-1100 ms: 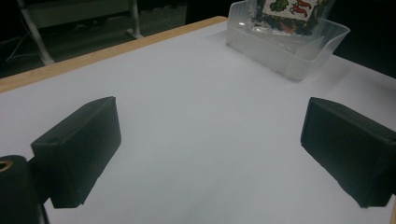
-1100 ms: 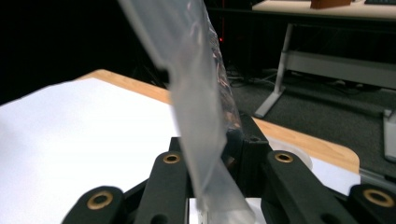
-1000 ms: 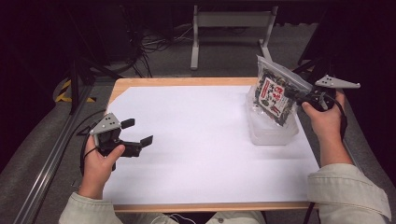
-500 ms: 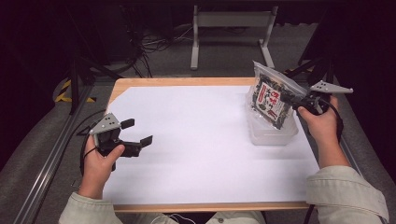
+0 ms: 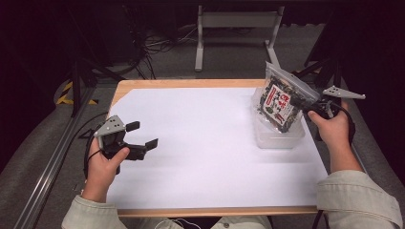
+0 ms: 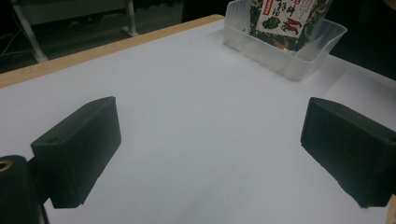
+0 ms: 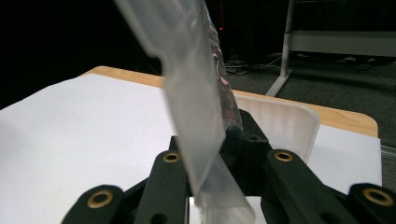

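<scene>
Right gripper [image 5: 300, 103]: jaws clenched on snack bag [image 5: 279, 98], now lowered toward clear tub [image 5: 279, 136] at 3 o'clock of bench [image 5: 200, 84] | left gripper [image 5: 141, 135]: jaws released, idle at 9 o'clock | judgement: placing in progress.

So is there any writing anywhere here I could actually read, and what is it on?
Snack bag, held by the right gripper over the clear tub: large East Asian characters in white and red on its label, too blurred to read.
Same bag's label in the left gripper view: characters beside a red shrimp picture, cut off and unreadable.
No other text.
</scene>
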`<state>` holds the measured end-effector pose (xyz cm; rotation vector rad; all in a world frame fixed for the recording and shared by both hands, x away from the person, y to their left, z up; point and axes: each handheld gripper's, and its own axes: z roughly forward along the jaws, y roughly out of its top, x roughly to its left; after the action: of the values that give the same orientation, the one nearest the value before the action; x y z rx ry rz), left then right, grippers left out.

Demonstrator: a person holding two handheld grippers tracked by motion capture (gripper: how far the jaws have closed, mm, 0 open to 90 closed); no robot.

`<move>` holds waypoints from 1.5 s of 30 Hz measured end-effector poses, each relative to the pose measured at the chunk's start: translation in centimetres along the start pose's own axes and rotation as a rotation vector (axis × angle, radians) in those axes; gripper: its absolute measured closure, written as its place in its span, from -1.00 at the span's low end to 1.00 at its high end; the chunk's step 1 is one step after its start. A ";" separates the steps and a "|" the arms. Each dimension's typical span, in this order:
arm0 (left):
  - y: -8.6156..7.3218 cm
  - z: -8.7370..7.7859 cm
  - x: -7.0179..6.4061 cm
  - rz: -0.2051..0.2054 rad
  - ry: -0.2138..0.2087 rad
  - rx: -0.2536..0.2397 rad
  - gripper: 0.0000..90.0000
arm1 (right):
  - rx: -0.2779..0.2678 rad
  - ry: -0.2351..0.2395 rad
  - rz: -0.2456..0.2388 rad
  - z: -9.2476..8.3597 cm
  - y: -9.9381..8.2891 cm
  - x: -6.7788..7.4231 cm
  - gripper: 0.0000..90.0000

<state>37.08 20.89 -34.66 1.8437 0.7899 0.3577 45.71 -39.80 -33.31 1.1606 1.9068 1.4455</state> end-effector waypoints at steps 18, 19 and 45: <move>-0.8 0.1 0.3 -0.022 -0.005 0.021 -0.88 | 0.014 -0.039 -0.007 0.1 0.6 -0.2 0.36; -0.8 0.0 0.3 -0.021 -0.005 0.024 -0.88 | 0.002 -0.034 0.000 0.0 0.6 -0.2 0.27; -3.1 -1.2 0.1 -0.027 -0.008 0.049 -0.87 | -0.108 -0.133 -0.110 -7.2 0.6 4.1 -0.47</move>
<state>35.33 22.55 -37.02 1.8774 0.8240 0.3165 38.13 -40.11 -29.93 1.0577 1.7523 1.3595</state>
